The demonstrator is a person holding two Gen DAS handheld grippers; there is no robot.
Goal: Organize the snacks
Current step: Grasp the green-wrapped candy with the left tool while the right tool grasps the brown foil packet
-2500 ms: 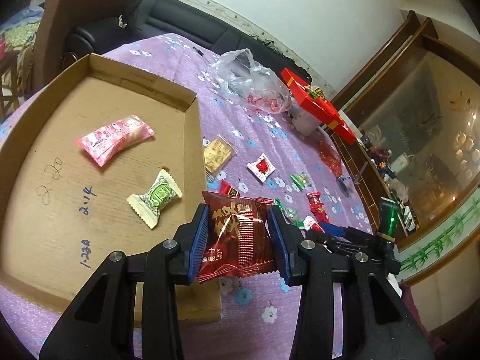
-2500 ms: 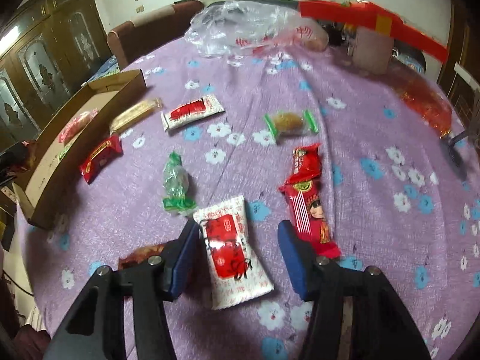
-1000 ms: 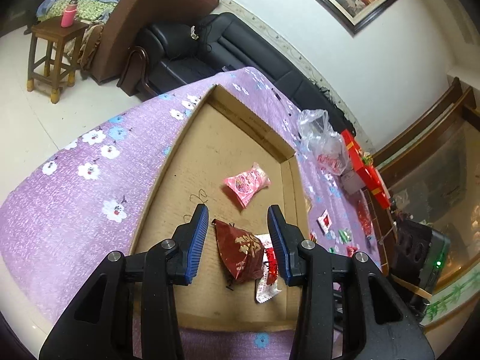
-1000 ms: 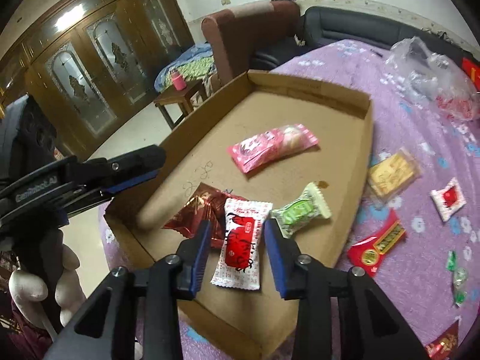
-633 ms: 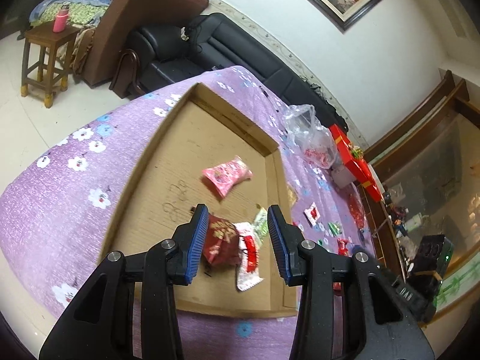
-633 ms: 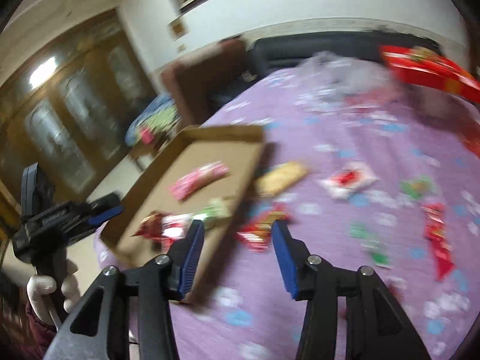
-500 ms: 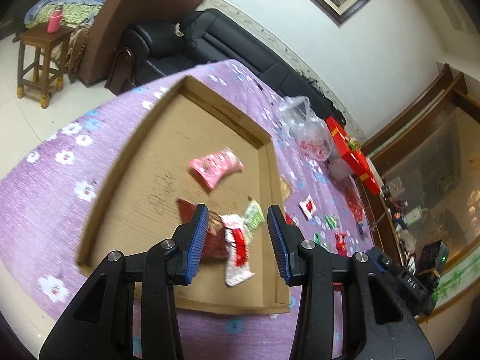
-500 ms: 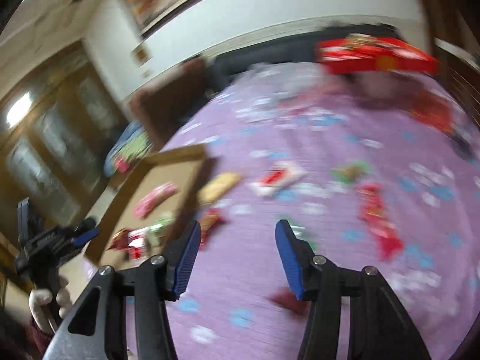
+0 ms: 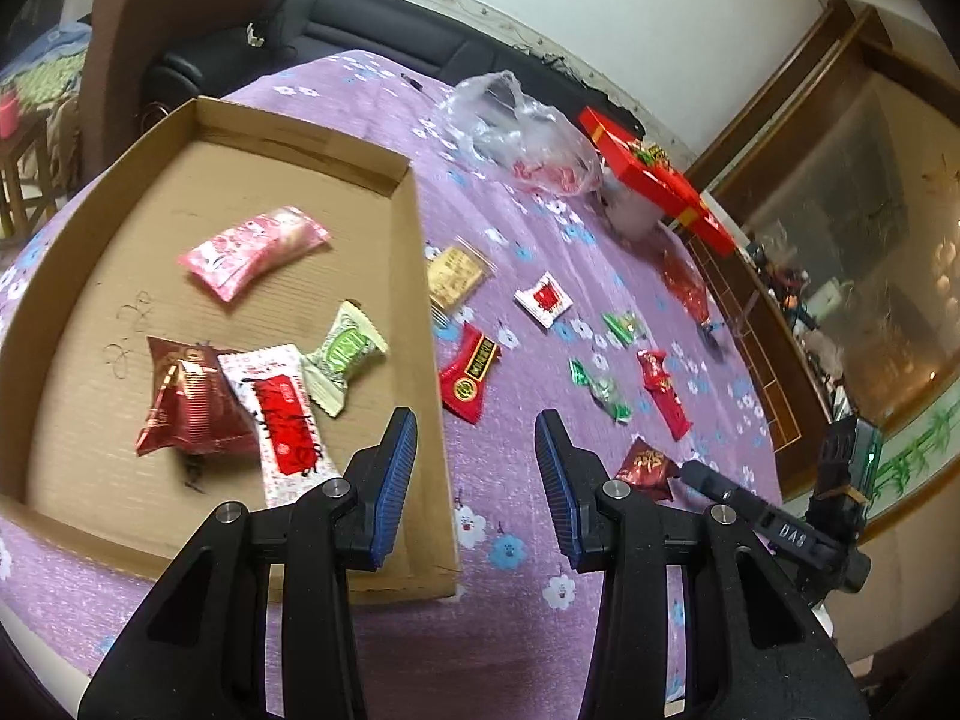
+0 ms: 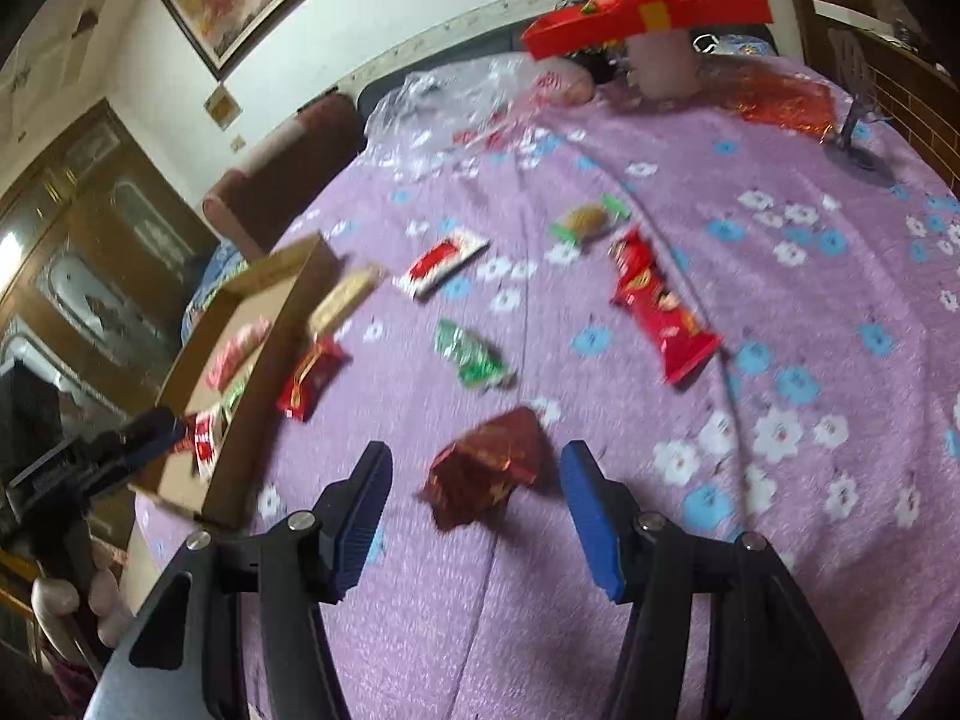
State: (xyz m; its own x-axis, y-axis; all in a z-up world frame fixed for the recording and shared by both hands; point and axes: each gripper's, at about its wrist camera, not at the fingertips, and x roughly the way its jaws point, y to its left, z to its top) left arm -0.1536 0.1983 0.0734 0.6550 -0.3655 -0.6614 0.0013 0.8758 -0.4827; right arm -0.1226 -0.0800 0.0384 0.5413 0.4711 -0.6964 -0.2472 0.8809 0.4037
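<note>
On the purple tablecloth [image 10: 780,240], loose snacks [image 10: 657,306] surround a cardboard tray [image 9: 414,276].

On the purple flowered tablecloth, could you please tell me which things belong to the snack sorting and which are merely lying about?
Job:
shallow cardboard tray
dark red foil packet
long red wrapper
green twisted sweet

Lying about:
crumpled clear plastic bag
flat red gift box

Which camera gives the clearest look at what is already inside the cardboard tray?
The left wrist view: it looks down into the cardboard tray and shows four snack packs on its floor. The right wrist view catches the tray edge-on at the left, blurred, with only slivers of the packs showing over the wall.
</note>
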